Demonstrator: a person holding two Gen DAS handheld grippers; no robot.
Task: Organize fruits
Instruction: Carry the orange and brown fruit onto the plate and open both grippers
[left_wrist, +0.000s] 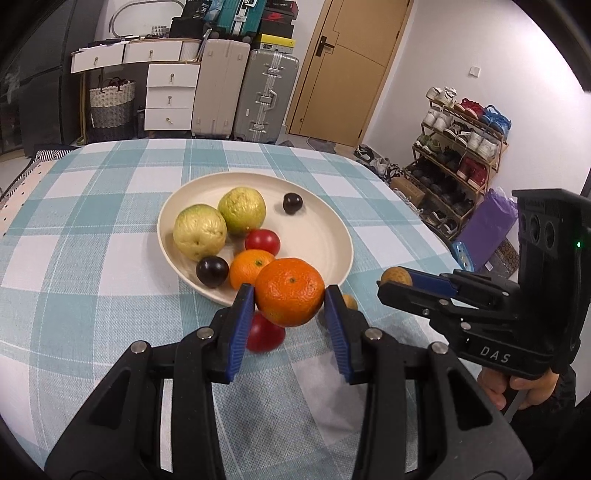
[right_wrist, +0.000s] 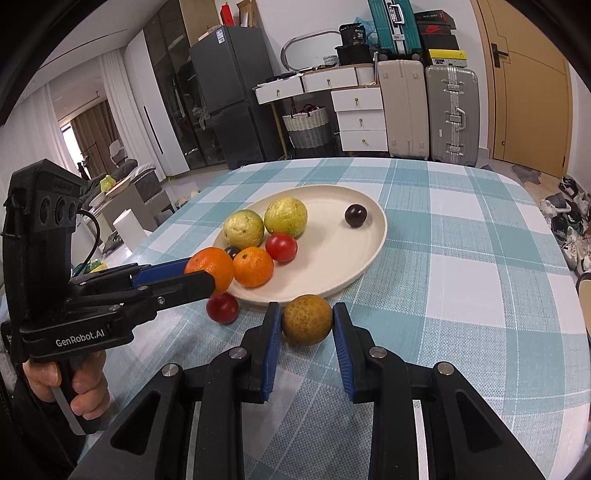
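My left gripper (left_wrist: 290, 295) is shut on an orange mandarin (left_wrist: 290, 297), held above the cloth at the near rim of the cream plate (left_wrist: 325, 236). Below it a red tomato (left_wrist: 264, 332) lies on the cloth. My right gripper (right_wrist: 306, 314) is shut on a brownish-yellow round fruit (right_wrist: 306, 319) just in front of the plate (right_wrist: 332, 280). On the plate lie two green guavas (right_wrist: 243, 229), another mandarin (right_wrist: 253, 266), a red tomato (right_wrist: 281, 247) and two dark plums (right_wrist: 355, 216). Each wrist view shows the other gripper: the right one (left_wrist: 391, 280), the left one (right_wrist: 203, 273).
A second small brownish fruit (left_wrist: 349, 301) sits on the checked tablecloth (left_wrist: 110, 229) behind my left gripper's right finger. A hand (right_wrist: 74, 387) grips the left tool's handle. Suitcases (left_wrist: 266, 96), drawers and a shoe rack (left_wrist: 458, 147) stand beyond the table.
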